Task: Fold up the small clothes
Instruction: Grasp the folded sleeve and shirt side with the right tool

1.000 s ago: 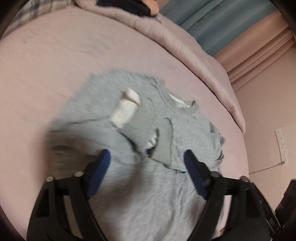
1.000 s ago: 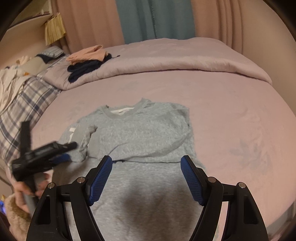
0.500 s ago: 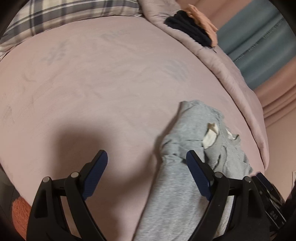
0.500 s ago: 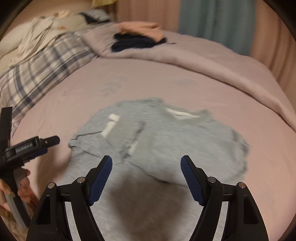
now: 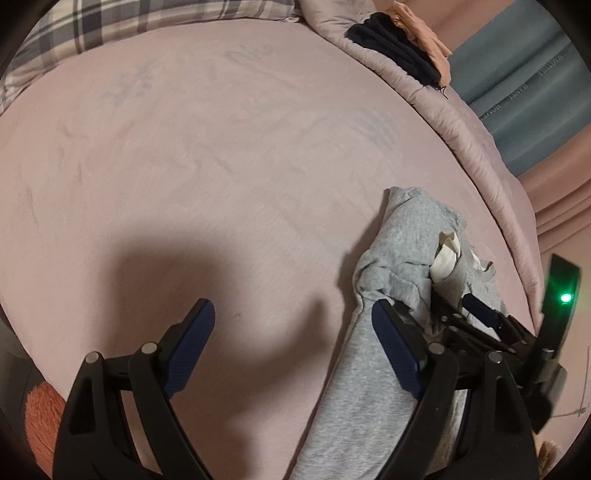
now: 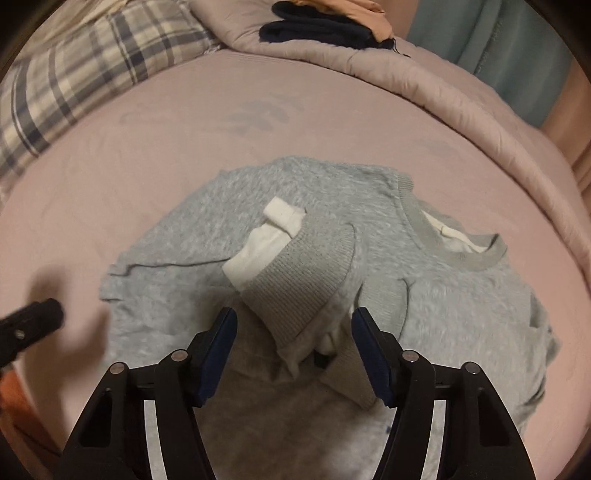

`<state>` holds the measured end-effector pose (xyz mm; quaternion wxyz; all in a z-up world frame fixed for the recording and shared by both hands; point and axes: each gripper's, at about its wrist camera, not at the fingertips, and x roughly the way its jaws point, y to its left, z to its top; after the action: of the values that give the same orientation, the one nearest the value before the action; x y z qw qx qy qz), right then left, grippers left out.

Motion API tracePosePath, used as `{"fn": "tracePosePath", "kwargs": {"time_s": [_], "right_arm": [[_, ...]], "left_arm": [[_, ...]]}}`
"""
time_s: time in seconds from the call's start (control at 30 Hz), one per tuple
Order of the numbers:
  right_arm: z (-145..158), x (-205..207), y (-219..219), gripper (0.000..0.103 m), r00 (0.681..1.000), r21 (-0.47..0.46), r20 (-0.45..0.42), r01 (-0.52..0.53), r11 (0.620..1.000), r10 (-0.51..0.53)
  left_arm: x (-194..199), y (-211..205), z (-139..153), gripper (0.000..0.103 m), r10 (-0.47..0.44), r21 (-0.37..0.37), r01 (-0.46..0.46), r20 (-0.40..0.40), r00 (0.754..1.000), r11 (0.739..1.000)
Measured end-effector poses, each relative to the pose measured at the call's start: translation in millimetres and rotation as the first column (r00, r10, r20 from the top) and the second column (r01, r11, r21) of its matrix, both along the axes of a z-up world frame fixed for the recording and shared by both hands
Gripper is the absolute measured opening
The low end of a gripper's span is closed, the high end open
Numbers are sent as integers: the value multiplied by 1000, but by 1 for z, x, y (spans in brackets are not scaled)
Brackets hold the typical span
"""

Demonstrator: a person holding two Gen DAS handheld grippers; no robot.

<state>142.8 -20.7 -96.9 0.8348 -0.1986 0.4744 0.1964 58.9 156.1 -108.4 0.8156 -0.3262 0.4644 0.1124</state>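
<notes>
A small grey sweater [image 6: 314, 229] lies on the pink bed sheet [image 6: 184, 122], both sleeves folded in over its front. One ribbed cuff [image 6: 306, 280] with a white lining [image 6: 266, 243] lies between the jaws of my right gripper [image 6: 293, 339], which is partly closed around it. My left gripper [image 5: 291, 332] is open and empty over bare sheet, left of the sweater [image 5: 402, 240]. The right gripper also shows in the left wrist view [image 5: 465, 306], low over the sweater.
A rolled pink duvet [image 6: 424, 74] runs along the far side, with dark and peach folded clothes [image 6: 325, 22] on it. A plaid pillow [image 6: 85, 66] lies at the far left. An orange furry thing [image 5: 40, 417] shows below the bed edge.
My right gripper has moved down and forward onto the folded cuffs and its jaws have narrowed. My left gripper has swung left off the sweater, over bare sheet.
</notes>
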Motion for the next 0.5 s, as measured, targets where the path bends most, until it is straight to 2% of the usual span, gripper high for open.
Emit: {"fn": "tracePosePath", "kwargs": {"time_s": [0.23, 0.3, 0.33, 0.4, 0.5], "right_arm": [[-15, -8, 17, 64, 996, -93, 83, -25, 995, 33], [-20, -10, 21, 51, 993, -115, 116, -23, 993, 36], [-21, -12, 22, 48, 992, -117, 124, -21, 993, 36], [-18, -13, 19, 32, 989, -98, 146, -9, 995, 24], [-4, -6, 4, 27, 994, -2, 113, 11, 1000, -11]], "left_arm": [[-5, 3, 1, 87, 16, 5, -16, -9, 1000, 1000], [-6, 3, 1, 87, 16, 3, -16, -9, 1000, 1000], [-7, 3, 1, 87, 12, 4, -12, -9, 1000, 1000], [-7, 4, 1, 87, 11, 6, -11, -7, 1000, 1000], [-8, 5, 1, 87, 16, 3, -16, -7, 1000, 1000]]}}
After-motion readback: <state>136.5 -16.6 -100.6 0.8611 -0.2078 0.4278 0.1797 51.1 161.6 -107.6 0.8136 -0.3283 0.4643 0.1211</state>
